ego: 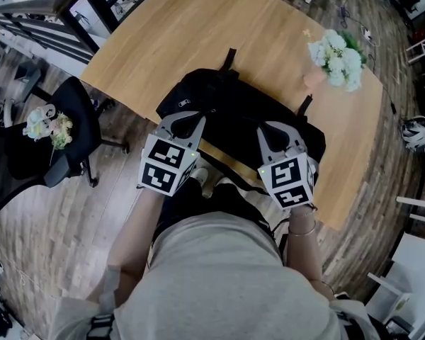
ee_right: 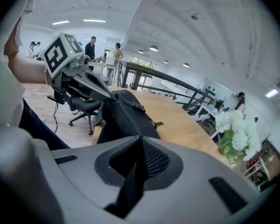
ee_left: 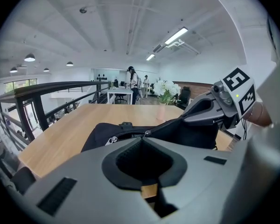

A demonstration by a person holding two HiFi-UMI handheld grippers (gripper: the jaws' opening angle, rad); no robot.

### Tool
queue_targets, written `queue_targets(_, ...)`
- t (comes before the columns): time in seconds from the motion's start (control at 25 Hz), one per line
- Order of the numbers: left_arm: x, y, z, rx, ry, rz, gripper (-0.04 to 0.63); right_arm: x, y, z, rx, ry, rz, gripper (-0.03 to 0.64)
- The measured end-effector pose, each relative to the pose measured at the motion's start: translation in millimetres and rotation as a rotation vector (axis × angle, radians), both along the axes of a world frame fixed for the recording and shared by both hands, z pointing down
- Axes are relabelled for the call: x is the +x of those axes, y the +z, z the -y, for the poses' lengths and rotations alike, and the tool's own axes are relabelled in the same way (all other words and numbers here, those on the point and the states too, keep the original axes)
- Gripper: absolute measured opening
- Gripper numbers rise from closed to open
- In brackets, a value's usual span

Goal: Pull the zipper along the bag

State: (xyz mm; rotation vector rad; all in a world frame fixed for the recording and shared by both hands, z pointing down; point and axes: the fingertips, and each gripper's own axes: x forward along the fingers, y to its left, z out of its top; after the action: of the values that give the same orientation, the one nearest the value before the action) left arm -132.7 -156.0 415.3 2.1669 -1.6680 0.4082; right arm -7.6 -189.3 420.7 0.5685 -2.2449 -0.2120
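Observation:
A black bag [ego: 234, 112] lies near the front edge of the wooden table [ego: 163, 41]. My left gripper [ego: 185, 117] rests on the bag's left part. In the left gripper view the bag [ee_left: 100, 134] lies ahead, and the left gripper [ee_left: 143, 139] is shut with a small metal zipper pull [ee_left: 147, 133] at its tips and a dark tab running down between its jaws. A second silver slider [ee_left: 113, 140] lies to the left. My right gripper [ego: 274, 126] is at the bag's right end. There the right gripper [ee_right: 139, 141] is shut on a fold of the bag's black fabric [ee_right: 126, 113].
A vase of white flowers [ego: 338, 59] stands at the table's far right corner. A black office chair [ego: 71, 129] carrying a small bouquet [ego: 46, 126] is on the floor to the left. Railings and several people stand far behind.

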Motion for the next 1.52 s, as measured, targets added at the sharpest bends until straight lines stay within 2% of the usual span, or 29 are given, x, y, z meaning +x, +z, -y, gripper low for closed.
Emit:
queue_targets(0.2, -5, -1, 1, 0.006, -0.02, -0.007, 0.02, 2, 0, 2, -0.001, 0.013, 0.003, 0.034)
queue_targets(0.56, -36, 2, -1, 0.001, -0.081, 0.032, 0.02, 4, 2, 6, -0.016, 0.043, 0.026, 0.032)
queue_targets(0.68, -48, 4, -2, -0.005, -0.102, 0.023, 0.021, 4, 3, 7, -0.024, 0.05, 0.032, 0.032)
queue_targets(1.04, -50, 10, -1, -0.015, -0.115, -0.017, 0.021, 2, 4, 7, -0.01, 0.057, 0.023, 0.034)
queue_targets(1.36, -52, 15, -4, -0.031, -0.146, 0.032, 0.021, 1, 5, 4, -0.024, 0.072, 0.011, 0.052)
queue_targets(1.52, -56, 16, -7, -0.041, -0.164, 0.023, 0.022, 1, 3, 2, -0.045, 0.087, 0.025, 0.069)
